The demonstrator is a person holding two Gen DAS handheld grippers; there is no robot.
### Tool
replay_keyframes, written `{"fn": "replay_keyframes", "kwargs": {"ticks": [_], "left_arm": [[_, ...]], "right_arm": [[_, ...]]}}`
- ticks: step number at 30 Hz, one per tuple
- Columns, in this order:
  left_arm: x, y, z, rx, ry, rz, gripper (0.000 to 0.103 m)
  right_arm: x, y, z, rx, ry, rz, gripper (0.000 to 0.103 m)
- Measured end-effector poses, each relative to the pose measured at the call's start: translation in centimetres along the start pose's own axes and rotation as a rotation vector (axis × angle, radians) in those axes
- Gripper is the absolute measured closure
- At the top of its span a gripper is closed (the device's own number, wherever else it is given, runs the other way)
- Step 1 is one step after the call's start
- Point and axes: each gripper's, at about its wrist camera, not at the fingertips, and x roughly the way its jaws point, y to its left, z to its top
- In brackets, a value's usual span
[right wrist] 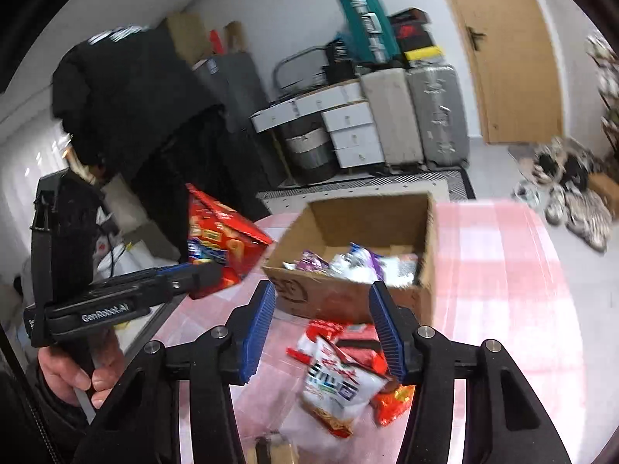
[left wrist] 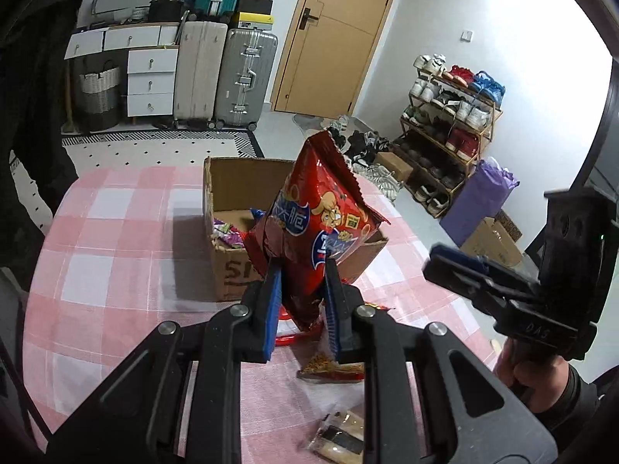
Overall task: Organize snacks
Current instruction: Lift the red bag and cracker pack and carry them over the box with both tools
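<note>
My left gripper (left wrist: 302,270) is shut on the lower part of a red snack bag (left wrist: 321,208) and holds it upright in the air, in front of an open cardboard box (left wrist: 240,178). The box stands on a pink checked tablecloth (left wrist: 116,232) with several purple and silver packets inside. The right wrist view shows that red bag (right wrist: 224,239) to the left of the box (right wrist: 348,297). My right gripper (right wrist: 322,290) is open and empty above a white snack bag (right wrist: 336,382) and red packets (right wrist: 359,348) lying on the cloth.
A small orange packet (left wrist: 332,371) and a clear-wrapped bar (left wrist: 340,437) lie near the table's front. Suitcases (left wrist: 243,77), white drawers (left wrist: 151,81), a wooden door (left wrist: 329,34) and a shoe rack (left wrist: 448,116) line the room. A black jacket (right wrist: 135,96) hangs left of the table.
</note>
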Motion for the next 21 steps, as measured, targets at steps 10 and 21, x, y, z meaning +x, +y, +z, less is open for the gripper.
{"fn": "replay_keyframes", "kwargs": {"ticks": [10, 21], "left_arm": [[0.5, 1.4, -0.3, -0.015, -0.002, 0.018, 0.086], [-1.2, 1.0, -0.3, -0.018, -0.027, 0.013, 0.086]], "right_arm": [[0.5, 1.1, -10.7, 0.026, 0.223, 0.08, 0.028], [3.6, 6.4, -14.8, -0.176, 0.358, -0.027, 0.025]]}}
